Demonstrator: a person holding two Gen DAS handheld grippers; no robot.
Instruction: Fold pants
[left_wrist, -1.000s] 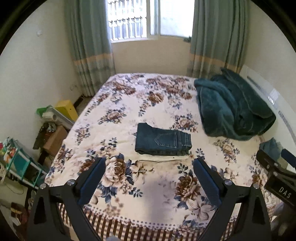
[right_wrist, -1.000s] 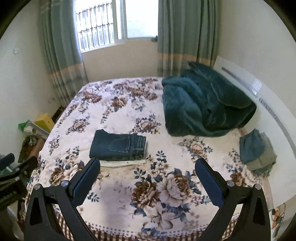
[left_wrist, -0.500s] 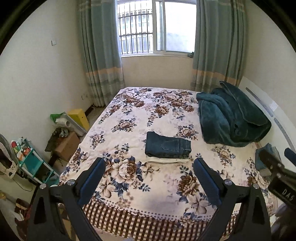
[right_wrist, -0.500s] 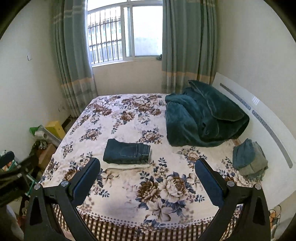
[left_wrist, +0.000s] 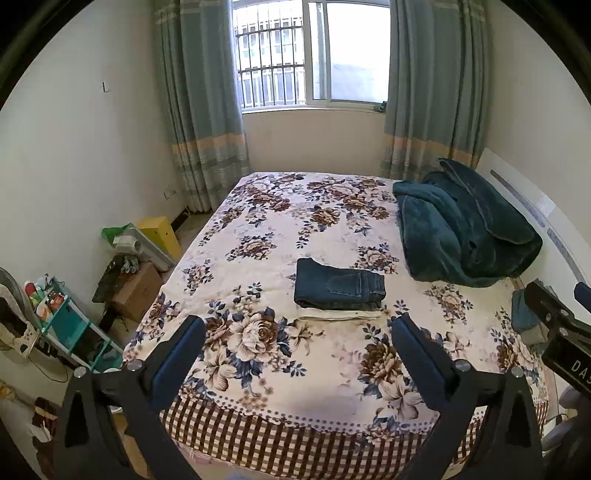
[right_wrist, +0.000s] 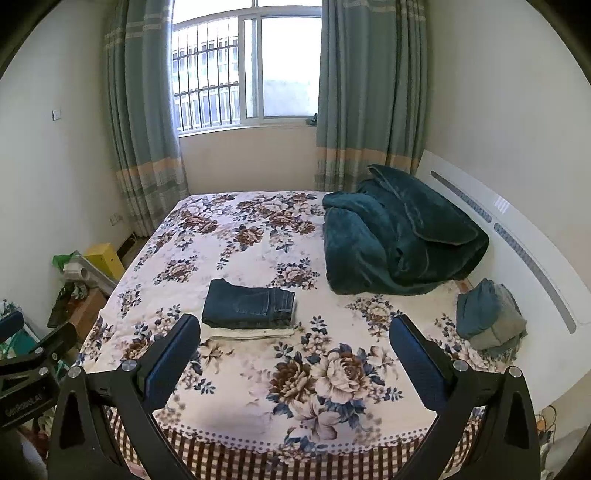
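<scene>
Folded jeans (left_wrist: 339, 288) on cream garment (left_wrist: 340, 314), teal blanket (left_wrist: 465, 232) nearby; both tongs (left_wrist: 297, 341) (right_wrist: 294, 338) empty, left's jaws opening.

Left gripper (left_wrist: 297, 332) opening wide with nothing between, right gripper (right_wrist: 295, 330) spread and bare, both angled downward.

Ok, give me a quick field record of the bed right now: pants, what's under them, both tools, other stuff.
pants: jeans folded into a compact rectangle, lying on the bed
under pants: folded cream garment, its near edge showing
left tool: jaws opening, nothing between them
right tool: open, empty
other: teal blanket heaped by the headboard; small folded clothes pile at right
</scene>
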